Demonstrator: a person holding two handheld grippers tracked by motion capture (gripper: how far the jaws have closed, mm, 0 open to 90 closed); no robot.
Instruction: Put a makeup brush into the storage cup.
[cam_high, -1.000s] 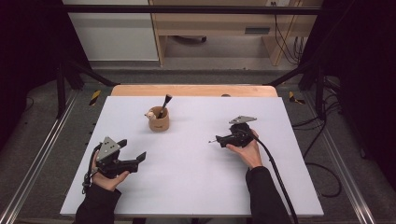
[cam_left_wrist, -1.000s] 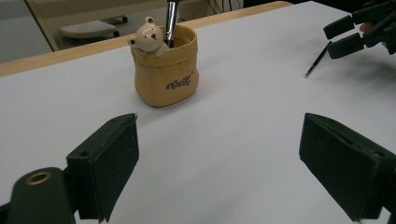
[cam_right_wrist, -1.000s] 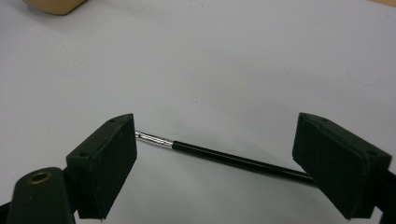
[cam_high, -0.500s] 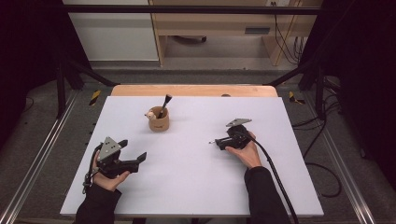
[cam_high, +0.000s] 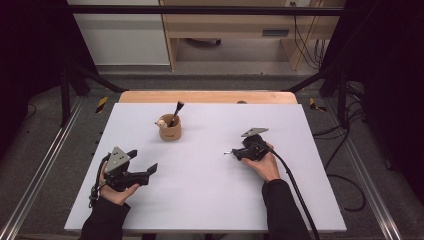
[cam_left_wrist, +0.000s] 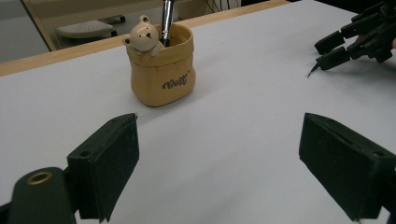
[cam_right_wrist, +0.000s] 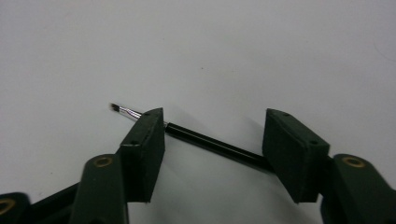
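We have a thin black brush (cam_right_wrist: 212, 143) lying flat on the white table (cam_high: 210, 200), and it runs crosswise between the jaws of our right gripper (cam_right_wrist: 212, 154), its bristle tip poking out past the left jaw. The jaws have just been closing, about halfway in now, with the handle across the gap; the pads do not look pressed on it yet, so we judge the grasp as under way, not made. In the high view the right gripper (cam_high: 235, 154) sits low on the right half of the table, the brush tip (cam_high: 226, 153) showing just at its nose.

The next move, as we read it, calls for closing fully on the slim handle, then lifting it clear without letting it roll.

Farther off, the tan bear pot (cam_high: 170, 130) stands upright near the table's far middle, already holding one brush (cam_high: 176, 112); likely our target. Our left gripper (cam_high: 142, 165) rests wide open at the near left, holding nothing, well apart from the pot.
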